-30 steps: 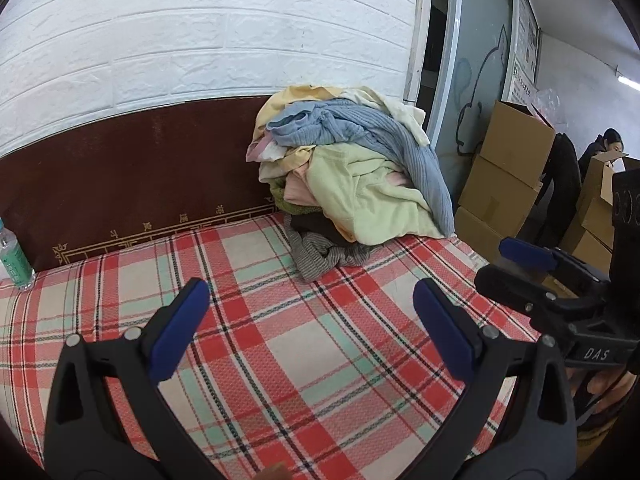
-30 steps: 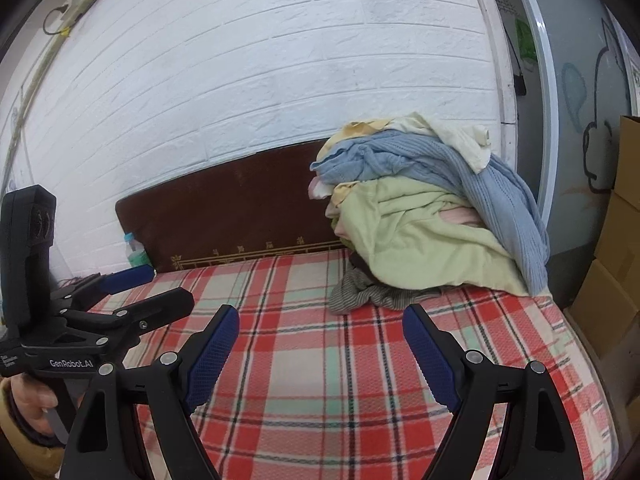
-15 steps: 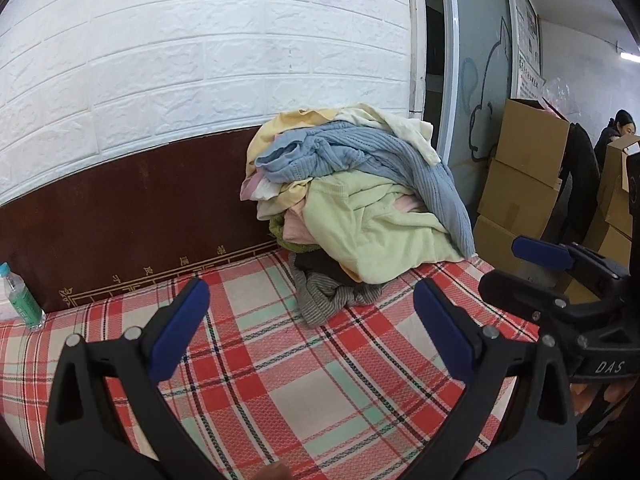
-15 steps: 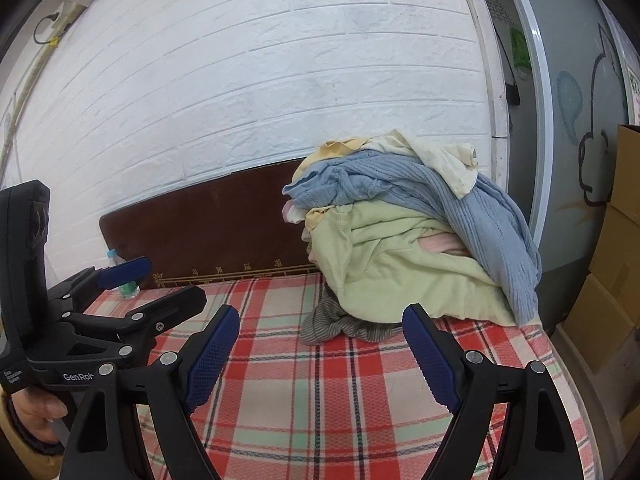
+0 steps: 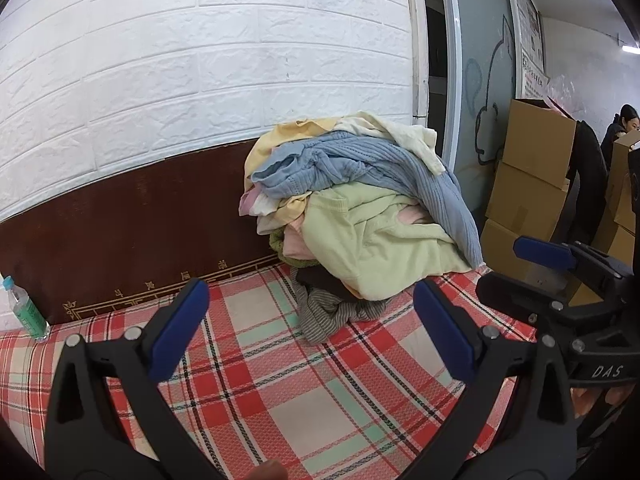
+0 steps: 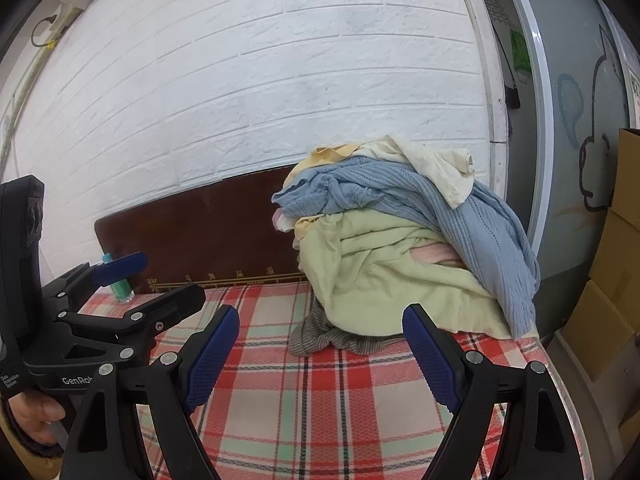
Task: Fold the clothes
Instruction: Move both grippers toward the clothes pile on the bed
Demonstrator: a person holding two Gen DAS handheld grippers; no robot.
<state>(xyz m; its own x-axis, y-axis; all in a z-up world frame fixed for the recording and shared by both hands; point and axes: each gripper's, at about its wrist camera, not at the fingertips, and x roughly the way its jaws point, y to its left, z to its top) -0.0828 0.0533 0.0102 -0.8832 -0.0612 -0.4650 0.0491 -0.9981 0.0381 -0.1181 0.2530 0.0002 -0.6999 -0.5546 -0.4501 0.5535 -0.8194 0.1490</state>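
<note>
Your left gripper [image 5: 310, 326] hangs over the plaid bedcover [image 5: 280, 384] with its blue pads spread wide and nothing between them. At the far left edge a water bottle [image 5: 25, 310] stands upright against the dark headboard [image 5: 132, 232]. Ahead and a little right of centre, the pile of clothes [image 5: 360, 216] sits at the head of the bed against the white brick wall [image 5: 200, 60], a blue knit sweater [image 5: 360, 168] draped over a pale green garment [image 5: 372, 248], with a grey striped piece [image 5: 324, 316] spilling onto the cover. Your right gripper [image 6: 320, 344] is just as wide apart and empty, short of the pile. Cardboard boxes [image 5: 528, 184] are stacked beyond the bed's right side.
</note>
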